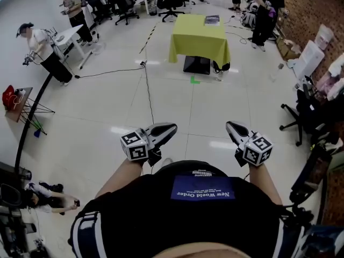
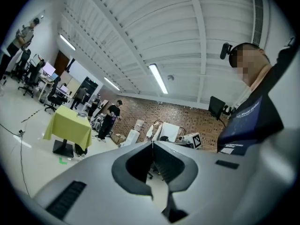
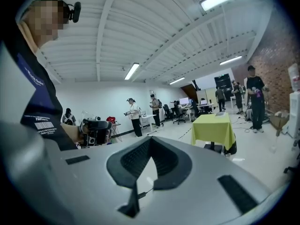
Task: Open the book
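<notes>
The book (image 1: pixel 212 20) lies flat near the far right corner of a desk (image 1: pixel 196 38) draped in a yellow-green cloth. In the head view it is well ahead of the person, across a stretch of pale floor (image 1: pixel 107 106). The left tool (image 1: pixel 173 127) and the right tool (image 1: pixel 230 125) are held side by side close to the person's chest. They are apart from each other and nowhere near the desk. A green mark (image 1: pixel 194 80) lies on the floor just before the desk's foot.

In the left gripper view the left tool (image 2: pixel 152 142) has its two jaws closed tip to tip with nothing between them. The draped desk (image 2: pixel 69 127) stands off to the left, and the book cannot be made out on it.

In the right gripper view the right tool (image 3: pixel 150 139) is likewise closed and empty, its tips meeting. The desk (image 3: pixel 213 130) stands at the right, with a small flat shape on top that is too small to identify.
</notes>
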A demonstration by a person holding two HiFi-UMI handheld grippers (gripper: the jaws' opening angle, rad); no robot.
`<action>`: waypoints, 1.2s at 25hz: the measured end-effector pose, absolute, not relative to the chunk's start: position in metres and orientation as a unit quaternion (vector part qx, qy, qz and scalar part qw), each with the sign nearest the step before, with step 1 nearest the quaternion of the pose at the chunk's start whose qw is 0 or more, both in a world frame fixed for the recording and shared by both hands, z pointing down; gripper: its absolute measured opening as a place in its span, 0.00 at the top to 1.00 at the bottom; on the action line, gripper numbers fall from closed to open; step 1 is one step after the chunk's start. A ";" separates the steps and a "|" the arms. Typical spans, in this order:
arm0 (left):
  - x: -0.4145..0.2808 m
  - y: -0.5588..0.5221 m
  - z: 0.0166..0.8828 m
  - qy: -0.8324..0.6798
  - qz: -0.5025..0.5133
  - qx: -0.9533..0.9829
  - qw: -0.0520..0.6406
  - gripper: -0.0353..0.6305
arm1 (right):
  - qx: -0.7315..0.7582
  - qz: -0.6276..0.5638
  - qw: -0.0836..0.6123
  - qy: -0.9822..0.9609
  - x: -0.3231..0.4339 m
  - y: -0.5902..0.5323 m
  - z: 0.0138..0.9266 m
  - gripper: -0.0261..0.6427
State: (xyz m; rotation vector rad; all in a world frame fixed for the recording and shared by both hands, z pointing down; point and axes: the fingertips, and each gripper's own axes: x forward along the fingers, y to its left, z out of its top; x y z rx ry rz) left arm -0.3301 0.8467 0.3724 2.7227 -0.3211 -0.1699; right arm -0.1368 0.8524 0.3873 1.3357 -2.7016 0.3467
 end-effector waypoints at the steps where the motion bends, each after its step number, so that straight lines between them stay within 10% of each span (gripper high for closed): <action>1: -0.337 0.833 0.376 -0.115 -0.064 0.971 0.197 0.94 | 0.438 0.112 0.055 -0.890 -0.144 0.839 0.388 0.98; 16: -0.414 0.603 0.368 -0.058 -0.057 0.977 0.197 0.94 | 0.486 0.100 0.063 -0.866 -0.228 0.637 0.353 0.98; 30: -0.320 0.447 0.368 -0.123 -0.057 0.970 0.202 0.94 | 0.423 0.104 0.063 -0.898 -0.133 0.456 0.363 0.98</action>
